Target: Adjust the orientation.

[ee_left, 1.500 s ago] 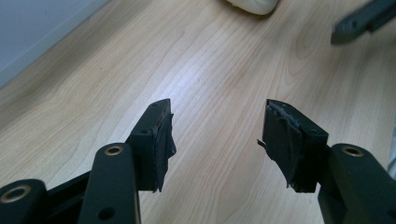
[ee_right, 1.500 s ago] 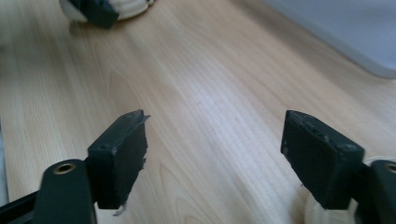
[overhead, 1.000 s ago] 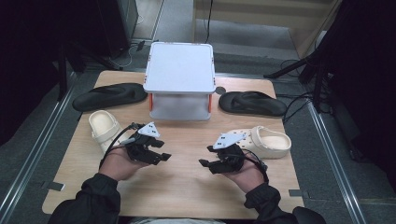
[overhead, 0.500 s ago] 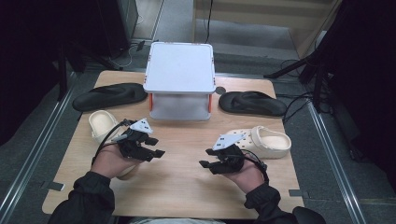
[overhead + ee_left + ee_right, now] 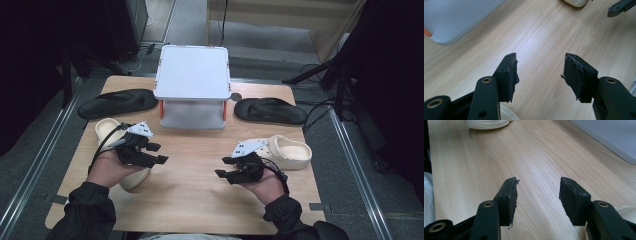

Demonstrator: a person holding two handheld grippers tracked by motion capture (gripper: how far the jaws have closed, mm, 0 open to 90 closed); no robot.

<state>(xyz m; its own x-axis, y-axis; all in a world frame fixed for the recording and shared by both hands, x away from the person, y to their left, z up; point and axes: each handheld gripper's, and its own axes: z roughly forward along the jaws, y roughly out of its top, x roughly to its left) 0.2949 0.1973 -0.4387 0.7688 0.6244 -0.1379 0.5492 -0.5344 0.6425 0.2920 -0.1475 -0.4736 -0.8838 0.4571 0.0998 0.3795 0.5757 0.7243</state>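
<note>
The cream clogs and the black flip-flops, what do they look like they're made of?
Cream clogs: probably moulded foam, going by the matte, smooth, thick one-piece bodies. Black flip-flops: likely rubber or foam, with flat, dull soles and thin straps.

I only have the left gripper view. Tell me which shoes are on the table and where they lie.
Observer: A cream clog lies on the table's left side, partly hidden under your left hand.
Operator: Find its mate.
Observer: The second cream clog lies near the table's right edge.
Operator: Now list whatever else is out there.
Observer: A black sandal lies left of the white stand at the back, and another black sandal lies right of it.
</note>
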